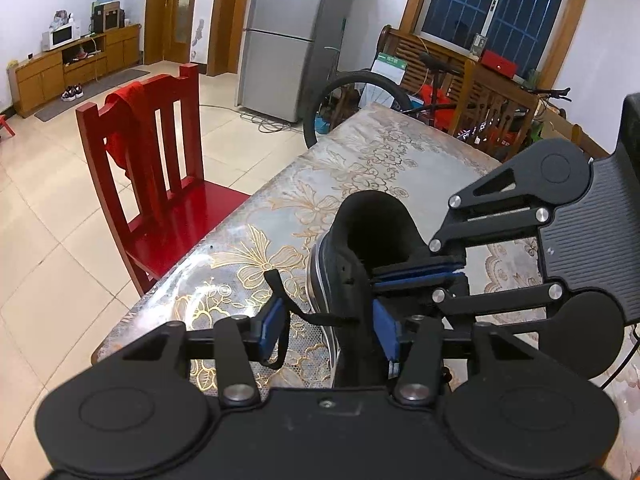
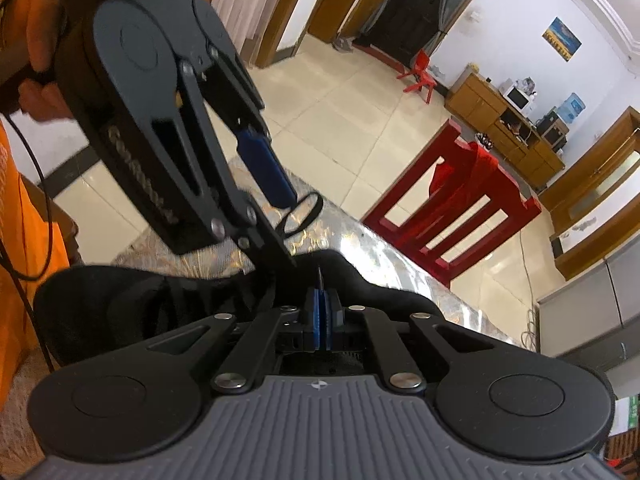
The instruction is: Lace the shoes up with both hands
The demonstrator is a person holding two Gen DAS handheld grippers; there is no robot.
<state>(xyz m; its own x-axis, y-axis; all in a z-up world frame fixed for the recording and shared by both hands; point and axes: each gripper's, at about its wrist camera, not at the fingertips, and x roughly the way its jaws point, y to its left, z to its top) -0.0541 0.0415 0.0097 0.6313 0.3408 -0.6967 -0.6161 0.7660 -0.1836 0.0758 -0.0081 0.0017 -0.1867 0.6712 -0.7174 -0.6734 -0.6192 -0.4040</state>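
A black shoe with a pale sole edge stands on the floral table, its opening facing up. My left gripper is open, its blue pads either side of the shoe's side and a loose black lace. My right gripper comes in from the right, shut on a thin lace end at the shoe's top. In the right wrist view the right gripper is shut on the lace tip over the shoe; the left gripper's pad hangs above a lace loop.
A red wooden chair with a red cloth stands at the table's left edge. A bicycle, a wooden chair and a fridge lie beyond the far end. A person in orange is at left.
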